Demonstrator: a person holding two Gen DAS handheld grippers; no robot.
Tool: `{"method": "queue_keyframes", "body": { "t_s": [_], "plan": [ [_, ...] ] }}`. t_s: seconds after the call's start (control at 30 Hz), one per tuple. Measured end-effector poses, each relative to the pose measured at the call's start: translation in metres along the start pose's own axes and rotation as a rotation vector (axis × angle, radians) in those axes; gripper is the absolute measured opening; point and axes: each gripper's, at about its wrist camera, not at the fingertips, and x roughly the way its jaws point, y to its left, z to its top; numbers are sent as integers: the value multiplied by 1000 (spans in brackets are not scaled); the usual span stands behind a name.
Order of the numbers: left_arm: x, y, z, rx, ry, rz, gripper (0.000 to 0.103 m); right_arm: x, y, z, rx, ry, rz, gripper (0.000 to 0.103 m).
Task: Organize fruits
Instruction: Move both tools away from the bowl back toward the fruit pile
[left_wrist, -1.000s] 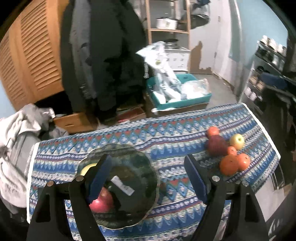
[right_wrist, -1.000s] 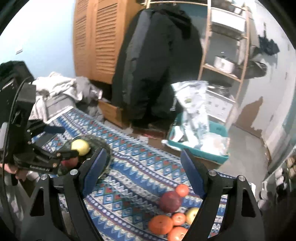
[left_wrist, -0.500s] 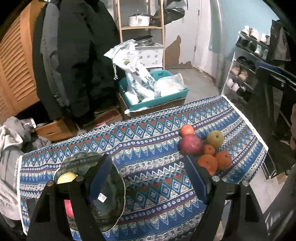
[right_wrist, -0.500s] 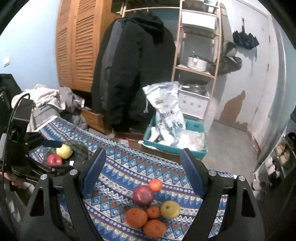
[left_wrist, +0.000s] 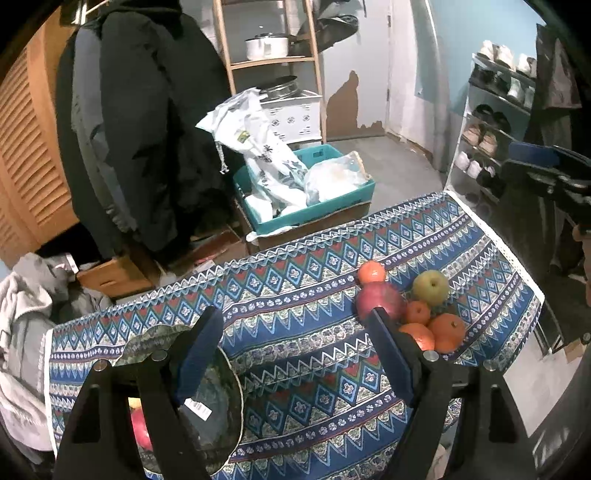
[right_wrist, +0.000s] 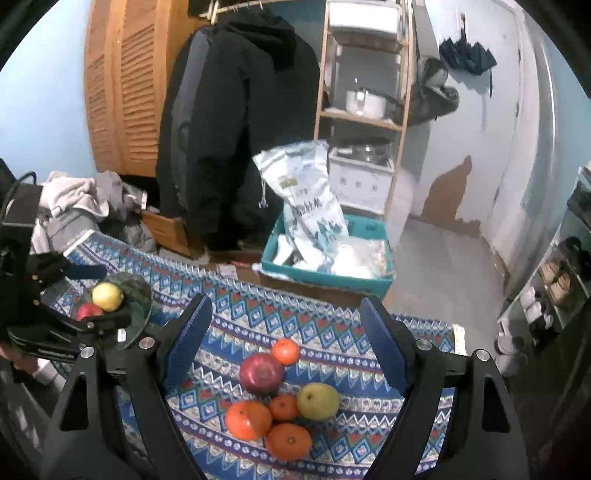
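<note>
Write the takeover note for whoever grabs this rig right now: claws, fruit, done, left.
Left claw: open, empty, above the cloth beside the bowl.
Right claw: open, empty, above the fruit pile.
In the bowl: a yellow apple and a red apple.
On the tablecloth, loose in a cluster: dark red apple, green apple, four oranges.
Done: two fruits in the bowl.
Left: six fruits, probably bound for the bowl. The dark red apple lies nearest the bowl.
</note>
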Motion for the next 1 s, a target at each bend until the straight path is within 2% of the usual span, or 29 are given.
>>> {"method": "queue_keyframes", "body": {
  "t_s": [0.13,0.47,0.67,0.8,1.0],
  "plan": [
    [9,-9,4,26,15,37,86,14,-10,-3,14,65,4,82],
    [28,-23,17,77,58,-10,86,46,-35,-5,29,184,-21,82],
    [37,-20,22,52,95,-62,86,63,-37,-7,-3,253,-6,82],
    [51,-17,25,42,134,-75,86,75,-37,-13,-51,308,-19,82],
    [84,-21,27,29,222,-111,86,99,-45,-29,-21,375,-13,82]
  ]
}}
